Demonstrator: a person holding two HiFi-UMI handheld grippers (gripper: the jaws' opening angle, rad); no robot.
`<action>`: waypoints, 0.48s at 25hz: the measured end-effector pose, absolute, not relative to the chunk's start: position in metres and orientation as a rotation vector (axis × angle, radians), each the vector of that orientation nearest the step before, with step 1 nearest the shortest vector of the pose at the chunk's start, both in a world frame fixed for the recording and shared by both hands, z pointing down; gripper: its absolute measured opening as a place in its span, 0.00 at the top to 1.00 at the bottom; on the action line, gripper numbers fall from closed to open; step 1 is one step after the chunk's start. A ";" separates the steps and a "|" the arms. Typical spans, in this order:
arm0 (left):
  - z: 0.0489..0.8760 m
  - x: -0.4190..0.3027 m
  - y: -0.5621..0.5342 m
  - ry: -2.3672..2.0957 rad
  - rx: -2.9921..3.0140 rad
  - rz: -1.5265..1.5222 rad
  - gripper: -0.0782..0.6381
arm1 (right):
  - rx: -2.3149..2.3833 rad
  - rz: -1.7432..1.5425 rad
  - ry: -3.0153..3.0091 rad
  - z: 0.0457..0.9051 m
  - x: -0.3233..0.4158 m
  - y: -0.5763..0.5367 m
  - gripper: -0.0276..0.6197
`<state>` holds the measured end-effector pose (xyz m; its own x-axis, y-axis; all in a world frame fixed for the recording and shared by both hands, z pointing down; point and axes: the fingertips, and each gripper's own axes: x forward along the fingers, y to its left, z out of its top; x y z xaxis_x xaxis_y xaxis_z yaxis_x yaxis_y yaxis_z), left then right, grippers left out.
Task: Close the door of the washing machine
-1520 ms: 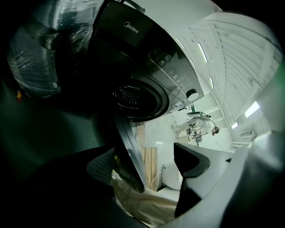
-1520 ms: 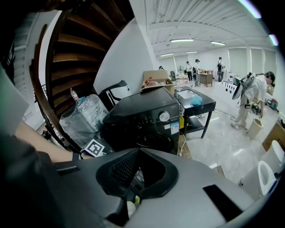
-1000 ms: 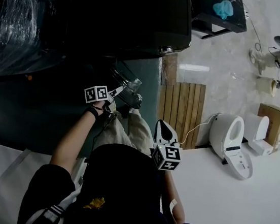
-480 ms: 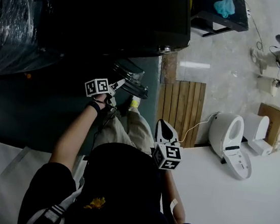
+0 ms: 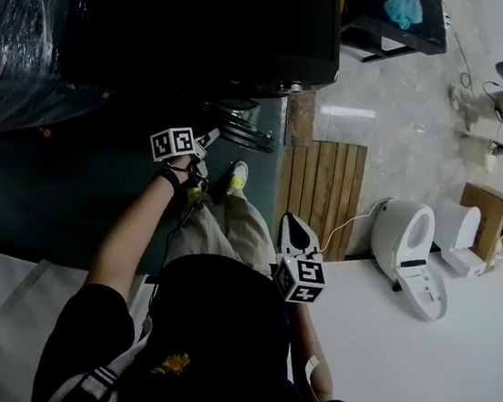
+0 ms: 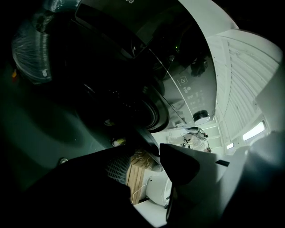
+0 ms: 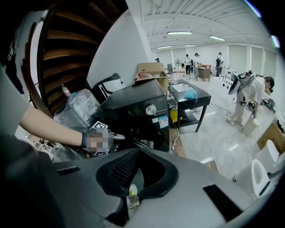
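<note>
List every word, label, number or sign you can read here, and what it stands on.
No text here is clear enough to quote.
Sticker on the washing machine front: too small to read.
Markings on its control panel: blurred, unreadable.

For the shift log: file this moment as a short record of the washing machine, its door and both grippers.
washing machine: black, front-loading
door: ajar, close to the machine's front
left gripper: at the door's rim; jaws apart, just been closing; rim at the gap between their tips, no grip seen
right gripper: held back from the machine; jaws together, empty
</note>
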<state>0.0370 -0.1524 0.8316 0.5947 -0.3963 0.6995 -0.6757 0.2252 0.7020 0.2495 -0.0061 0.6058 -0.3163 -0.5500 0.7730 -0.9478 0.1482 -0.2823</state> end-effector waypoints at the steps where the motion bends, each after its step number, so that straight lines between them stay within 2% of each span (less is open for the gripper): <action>1: 0.832 0.038 -0.157 -0.996 1.388 0.237 0.58 | 1.422 1.048 -1.936 0.606 0.249 -0.008 0.91; 12: 0.828 0.047 -0.208 -1.006 1.393 0.144 0.58 | 1.406 1.034 -1.925 0.610 0.257 -0.014 0.91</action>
